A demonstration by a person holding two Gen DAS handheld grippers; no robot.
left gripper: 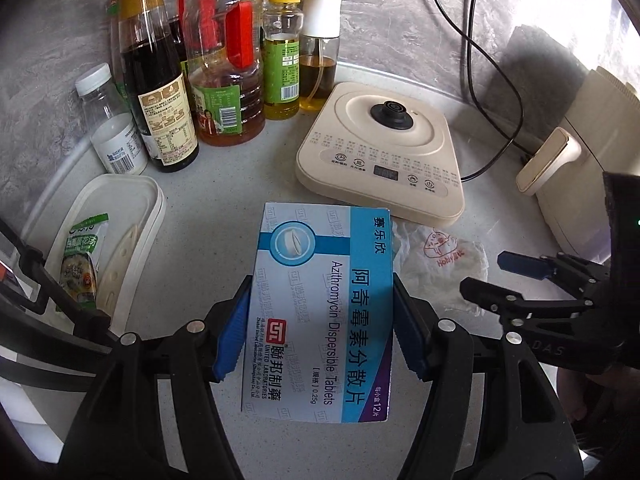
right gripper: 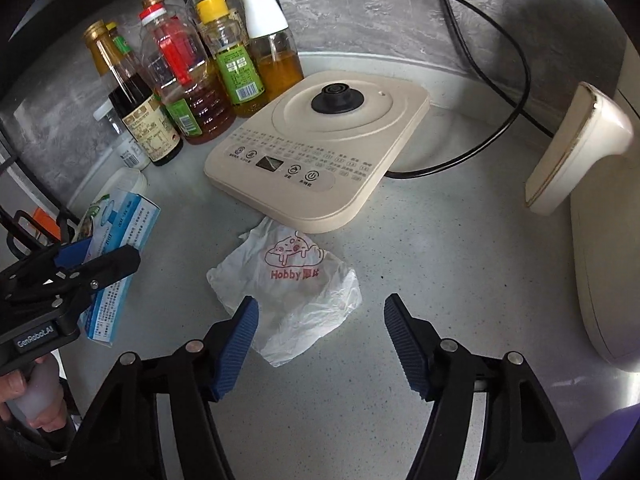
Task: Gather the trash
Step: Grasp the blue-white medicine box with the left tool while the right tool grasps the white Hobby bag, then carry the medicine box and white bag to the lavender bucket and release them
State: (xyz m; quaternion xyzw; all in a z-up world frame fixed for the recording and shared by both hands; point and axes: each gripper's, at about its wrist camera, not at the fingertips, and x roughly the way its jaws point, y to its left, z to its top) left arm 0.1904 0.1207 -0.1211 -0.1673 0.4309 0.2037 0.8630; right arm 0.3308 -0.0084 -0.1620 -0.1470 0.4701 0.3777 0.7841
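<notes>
light: bright daylight, upper right | glare: wall | edges: fisheye-bent, dark | focus: sharp

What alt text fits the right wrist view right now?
The right gripper, jaws apart, hangs over a crumpled white wrapper on the grey counter, touching nothing. At far left, the left gripper holds a blue medicine box; behind sit a cream kettle base and bottles.
</notes>
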